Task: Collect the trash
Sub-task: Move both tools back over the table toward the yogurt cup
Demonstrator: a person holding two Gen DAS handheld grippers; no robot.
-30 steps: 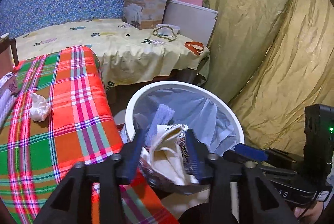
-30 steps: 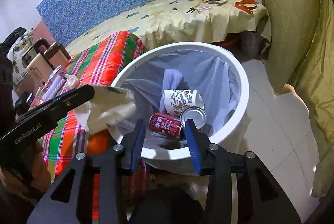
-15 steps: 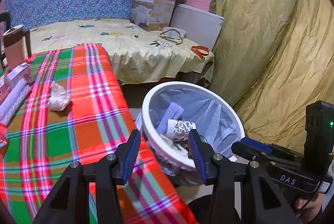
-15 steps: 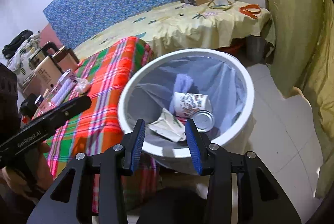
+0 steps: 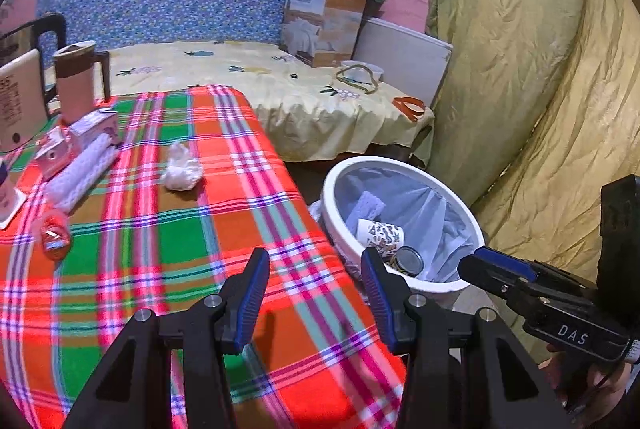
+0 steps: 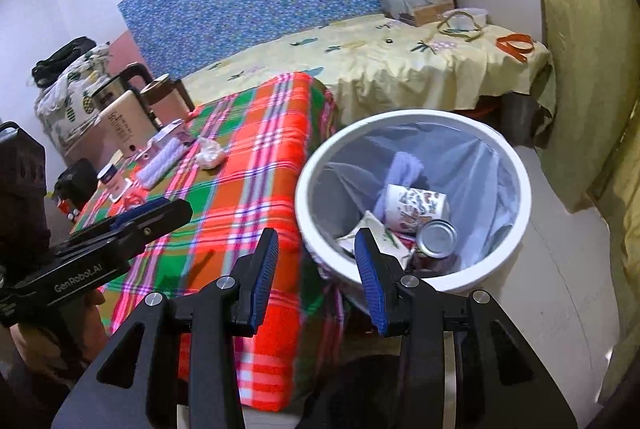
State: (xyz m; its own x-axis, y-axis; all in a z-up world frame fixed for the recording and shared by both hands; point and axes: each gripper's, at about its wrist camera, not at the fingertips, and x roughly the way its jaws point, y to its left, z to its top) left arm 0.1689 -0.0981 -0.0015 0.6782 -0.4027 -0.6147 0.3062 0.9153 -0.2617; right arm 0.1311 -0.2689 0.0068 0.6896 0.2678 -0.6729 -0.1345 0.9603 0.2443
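A white bin [image 5: 448, 283] [image 6: 516, 165] with a bluish liner stands on the floor beside the plaid-covered table [image 5: 240, 213] [image 6: 248, 157]. Inside it lie a patterned paper cup [image 6: 416, 205], a tin can [image 6: 437, 238] and a cream paper wrapper [image 6: 370, 229]. A crumpled white tissue [image 5: 181, 171] [image 6: 209, 154] lies on the plaid cloth. My left gripper [image 5: 314, 287] is open and empty over the table's near edge. My right gripper [image 6: 316, 265] is open and empty between table and bin rim.
At the table's left stand a brown jug [image 5: 76, 81], a cream kettle [image 5: 18, 101], small pink boxes [image 5: 76, 141], a white roll [image 5: 80, 173] and a red wrapped item [image 5: 54, 235]. A yellow-covered bed [image 5: 280, 89] with a cardboard box [image 5: 320, 21] lies behind. An olive curtain [image 5: 540, 89] hangs at right.
My left gripper let the cream wrapper fall into the bin, opened, and drew back and left over the table. My right gripper pulled back a little from the bin.
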